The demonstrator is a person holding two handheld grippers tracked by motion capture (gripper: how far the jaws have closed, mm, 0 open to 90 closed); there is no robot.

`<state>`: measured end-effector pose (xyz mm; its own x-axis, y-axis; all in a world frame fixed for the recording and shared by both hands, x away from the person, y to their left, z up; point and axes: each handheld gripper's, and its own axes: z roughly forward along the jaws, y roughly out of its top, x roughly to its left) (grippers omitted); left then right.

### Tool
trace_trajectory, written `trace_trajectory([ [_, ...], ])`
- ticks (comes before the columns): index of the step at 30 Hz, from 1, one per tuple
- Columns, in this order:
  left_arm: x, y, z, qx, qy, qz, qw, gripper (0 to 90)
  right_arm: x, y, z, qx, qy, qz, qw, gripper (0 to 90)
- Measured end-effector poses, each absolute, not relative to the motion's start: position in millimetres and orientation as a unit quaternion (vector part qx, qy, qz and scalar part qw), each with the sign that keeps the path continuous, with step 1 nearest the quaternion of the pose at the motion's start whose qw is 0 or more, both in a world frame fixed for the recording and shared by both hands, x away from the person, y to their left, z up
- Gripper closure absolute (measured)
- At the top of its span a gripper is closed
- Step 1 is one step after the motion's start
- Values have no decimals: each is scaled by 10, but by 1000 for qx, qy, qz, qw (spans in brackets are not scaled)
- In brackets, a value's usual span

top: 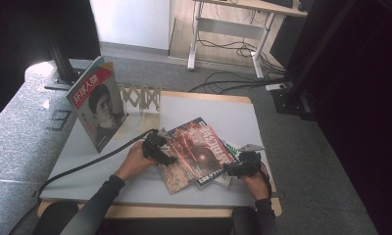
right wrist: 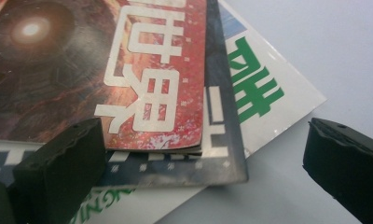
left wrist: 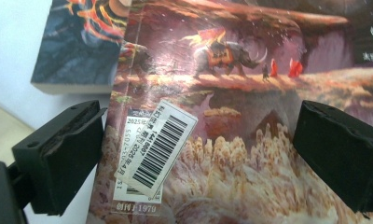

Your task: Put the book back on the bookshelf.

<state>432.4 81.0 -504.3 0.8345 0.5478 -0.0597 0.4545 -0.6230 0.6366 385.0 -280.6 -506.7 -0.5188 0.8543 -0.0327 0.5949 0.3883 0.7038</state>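
Observation:
A stack of magazines lies on the grey table (top: 110, 161). The top one, a reddish-brown magazine (top: 194, 149), shows a barcode sticker (left wrist: 159, 144) in the left gripper view and white characters (right wrist: 147, 93) in the right gripper view. Under it lie a dark blue magazine (right wrist: 217, 140) and a white one with green print (right wrist: 259, 93). My left gripper (top: 165, 155) stands open over the top magazine's left edge, jaws wide apart. My right gripper (top: 235, 169) is open at the stack's near right corner, nothing between its fingers.
Another magazine with a portrait cover (top: 97, 105) stands upright at the table's back left, beside a pale wooden lattice rack (top: 141, 98). A black cable (top: 86, 164) trails from the left gripper across the table. Bare tabletop lies at the near left and far right.

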Motion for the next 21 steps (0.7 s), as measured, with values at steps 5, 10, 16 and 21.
trace_trajectory([
  [5,4231,850,-5078,899,278,75,331,21,3968,-2797,-5072,457,803,324,203,0],
  [10,4156,880,-5095,900,279,74,325,13,4083,-2768,-5072,465,798,323,207,0],
  [16,4109,903,-5136,896,296,57,327,0,4240,-2733,-5083,472,792,327,205,0],
  [21,4050,932,-5144,898,294,57,324,0,4370,-2683,-5086,477,790,328,203,0],
])
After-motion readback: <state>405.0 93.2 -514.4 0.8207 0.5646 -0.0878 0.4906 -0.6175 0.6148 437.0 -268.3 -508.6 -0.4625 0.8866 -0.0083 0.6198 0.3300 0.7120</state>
